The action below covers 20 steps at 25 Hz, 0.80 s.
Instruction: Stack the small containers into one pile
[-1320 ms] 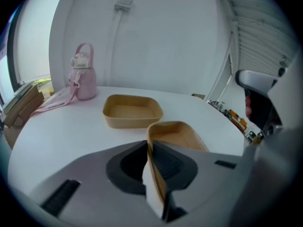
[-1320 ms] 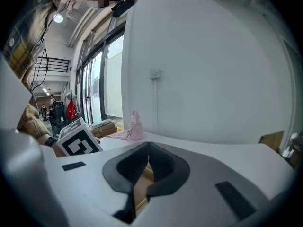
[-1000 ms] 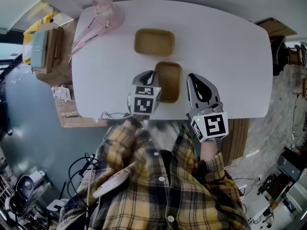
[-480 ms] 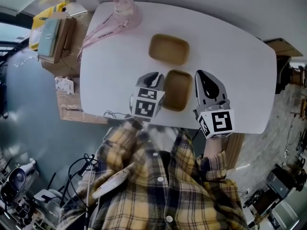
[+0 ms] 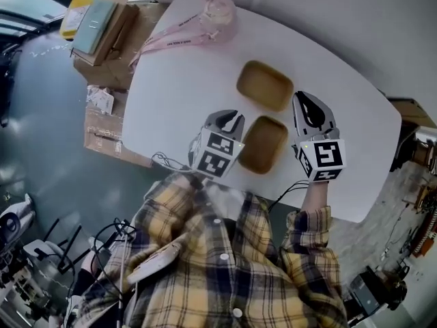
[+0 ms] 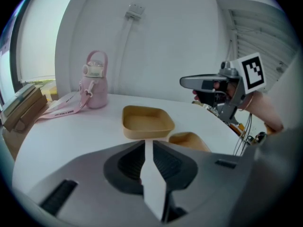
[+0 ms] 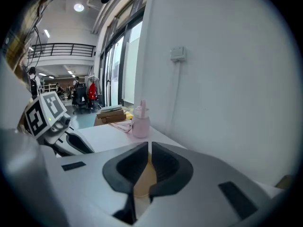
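Note:
Two tan, shallow containers lie apart on the white table (image 5: 171, 94): a far one (image 5: 265, 85) (image 6: 147, 121) and a near one (image 5: 262, 144) (image 6: 188, 140). My left gripper (image 5: 229, 119) (image 6: 147, 143) hovers just left of the near container, jaws shut and empty. Just right of that container is my right gripper (image 5: 308, 104) (image 7: 148, 148), also shut with nothing held. In the right gripper view a strip of tan container (image 7: 143, 176) shows below the closed jaws. Each gripper appears in the other's view: the right gripper (image 6: 208, 83) and the left gripper (image 7: 52, 122).
A pink bottle (image 5: 220, 12) (image 6: 94, 79) (image 7: 141, 122) with a long strap stands at the table's far left corner. Cardboard boxes and books (image 5: 102, 29) sit beside the table's left side. Cables (image 5: 164, 161) hang at the near edge. A white wall backs the table.
The head view has swung, so the table now sits tilted and further right in it. Both grippers keep their places beside the near container, jaws unchanged.

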{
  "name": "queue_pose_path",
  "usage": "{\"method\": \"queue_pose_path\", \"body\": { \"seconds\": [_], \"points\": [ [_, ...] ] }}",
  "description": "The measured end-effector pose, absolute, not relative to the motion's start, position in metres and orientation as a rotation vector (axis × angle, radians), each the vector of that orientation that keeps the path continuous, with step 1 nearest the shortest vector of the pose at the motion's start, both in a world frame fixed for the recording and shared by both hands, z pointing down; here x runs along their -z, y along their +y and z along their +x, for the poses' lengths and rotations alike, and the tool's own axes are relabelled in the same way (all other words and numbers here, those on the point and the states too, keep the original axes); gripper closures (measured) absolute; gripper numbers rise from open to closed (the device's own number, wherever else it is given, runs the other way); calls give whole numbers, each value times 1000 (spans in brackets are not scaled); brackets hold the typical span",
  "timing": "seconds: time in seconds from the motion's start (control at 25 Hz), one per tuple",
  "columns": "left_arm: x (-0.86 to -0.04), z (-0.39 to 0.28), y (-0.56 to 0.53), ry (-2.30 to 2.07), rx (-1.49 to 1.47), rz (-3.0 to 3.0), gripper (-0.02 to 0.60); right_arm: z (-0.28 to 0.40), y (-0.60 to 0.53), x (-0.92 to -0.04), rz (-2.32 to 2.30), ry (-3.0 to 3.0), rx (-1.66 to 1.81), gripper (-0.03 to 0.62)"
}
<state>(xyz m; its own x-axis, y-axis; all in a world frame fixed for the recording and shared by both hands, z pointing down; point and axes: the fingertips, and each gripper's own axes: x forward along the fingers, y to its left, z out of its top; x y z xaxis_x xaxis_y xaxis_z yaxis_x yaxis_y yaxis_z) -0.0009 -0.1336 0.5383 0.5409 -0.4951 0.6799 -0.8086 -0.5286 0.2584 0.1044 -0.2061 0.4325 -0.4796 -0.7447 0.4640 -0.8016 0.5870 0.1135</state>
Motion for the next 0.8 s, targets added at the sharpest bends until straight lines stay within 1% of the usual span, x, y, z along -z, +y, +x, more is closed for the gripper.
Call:
{"method": "queue_pose_path", "body": {
  "seconds": [0.2, 0.44, 0.48, 0.6, 0.68, 0.76, 0.8],
  "points": [
    [-542, -7, -132, -1053, -741, 2204, 551, 90, -229, -462, 1059, -2326, -192, 576],
    [-545, -9, -128, -1064, -761, 2181, 551, 89, -249, -497, 894, -2258, -197, 574],
    [-545, -9, -128, -1066, -757, 2175, 551, 87, -252, -499, 879, -2262, -206, 568],
    [-544, -7, -130, -1069, -738, 2170, 551, 81, -260, -505, 829, -2265, -212, 514],
    [-544, -7, -130, -1069, -732, 2168, 551, 76, -262, -513, 770, -2248, -205, 510],
    [-547, -7, -129, -1066, -735, 2158, 551, 72, -264, -526, 696, -2216, -205, 464],
    [-548, -8, -129, -1065, -737, 2153, 551, 70, -266, -532, 665, -2197, -193, 456]
  ]
}}
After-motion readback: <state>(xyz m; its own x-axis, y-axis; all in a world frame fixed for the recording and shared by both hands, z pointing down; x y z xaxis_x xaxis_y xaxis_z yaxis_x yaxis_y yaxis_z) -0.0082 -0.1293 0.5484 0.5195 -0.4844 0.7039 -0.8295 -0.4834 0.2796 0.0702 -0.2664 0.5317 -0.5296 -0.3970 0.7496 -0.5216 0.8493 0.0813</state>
